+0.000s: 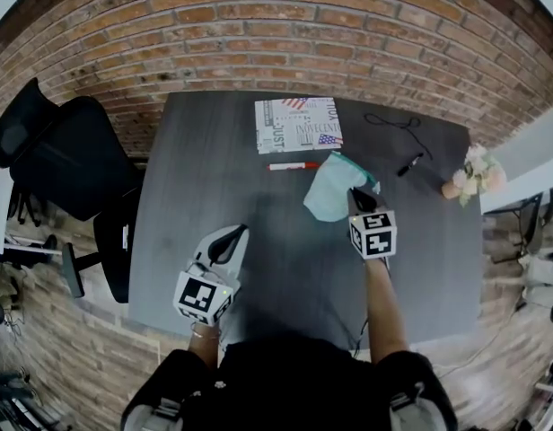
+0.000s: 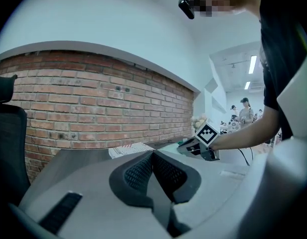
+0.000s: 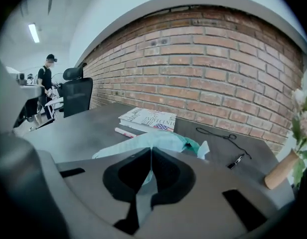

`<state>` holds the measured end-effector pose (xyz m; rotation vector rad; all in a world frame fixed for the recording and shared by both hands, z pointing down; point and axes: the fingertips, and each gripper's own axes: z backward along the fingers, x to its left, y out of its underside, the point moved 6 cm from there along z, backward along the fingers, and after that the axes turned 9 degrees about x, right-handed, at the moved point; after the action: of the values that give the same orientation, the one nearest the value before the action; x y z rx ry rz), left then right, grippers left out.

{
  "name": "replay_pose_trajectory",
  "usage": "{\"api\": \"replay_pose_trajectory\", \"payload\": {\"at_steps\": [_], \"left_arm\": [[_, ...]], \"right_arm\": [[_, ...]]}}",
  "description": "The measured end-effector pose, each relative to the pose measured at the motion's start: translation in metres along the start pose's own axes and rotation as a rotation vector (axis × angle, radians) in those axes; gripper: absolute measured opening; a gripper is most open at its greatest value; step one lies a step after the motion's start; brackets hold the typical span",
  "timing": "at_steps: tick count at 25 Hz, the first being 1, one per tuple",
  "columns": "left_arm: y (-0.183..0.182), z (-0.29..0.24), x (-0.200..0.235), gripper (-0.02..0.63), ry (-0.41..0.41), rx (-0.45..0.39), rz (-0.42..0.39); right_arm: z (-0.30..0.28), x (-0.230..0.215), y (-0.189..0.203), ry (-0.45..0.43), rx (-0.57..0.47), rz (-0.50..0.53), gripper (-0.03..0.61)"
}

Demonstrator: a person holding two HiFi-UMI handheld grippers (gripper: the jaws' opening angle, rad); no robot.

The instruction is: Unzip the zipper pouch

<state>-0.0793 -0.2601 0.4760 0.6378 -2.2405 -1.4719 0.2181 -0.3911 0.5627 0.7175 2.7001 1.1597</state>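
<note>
Teal pouch [image 3: 138,143] pinched between right gripper's [image 3: 150,153] closed fingers [image 3: 169,171].

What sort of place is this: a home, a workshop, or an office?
Probably an office or shared workspace: a dark table stands against a brick wall, a black office chair is beside it, and a ceiling strip light shows farther back.

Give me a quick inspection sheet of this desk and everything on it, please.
Surface: dark grey table.
Job's things: teal zipper pouch lying right of centre.
Clutter: book, red marker, small black pen-like item, flowers at right edge.
Tools: left tool shut, empty, above the table; right tool shut on the pouch.
Cables: thin black cord near the far edge.
Surroundings: brick wall, black office chairs at left.
</note>
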Motion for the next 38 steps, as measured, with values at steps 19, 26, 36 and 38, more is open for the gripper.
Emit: {"api": "replay_pose_trajectory", "payload": {"at_steps": [19,26,36,38], "left_arm": [[-0.014,0.044,-0.059,0.003,0.055,-0.098,0.000],[-0.013,0.048,-0.089,0.003,0.114,-0.120,0.020],[-0.003,0.050,-0.102,0.095,0.183,-0.075,0.129],[0.003,0.048,-0.104,0.135,0.239,-0.077,0.199]], "right_arm": [[0.157,0.066,0.004,-0.100,-0.258,0.187,0.006],[0.212,0.099,0.010,-0.166,-0.317,0.221,0.006],[0.255,0.125,0.030,-0.237,-0.378,0.288,0.006],[0.263,0.131,0.031,-0.255,-0.397,0.304,0.006]]}}
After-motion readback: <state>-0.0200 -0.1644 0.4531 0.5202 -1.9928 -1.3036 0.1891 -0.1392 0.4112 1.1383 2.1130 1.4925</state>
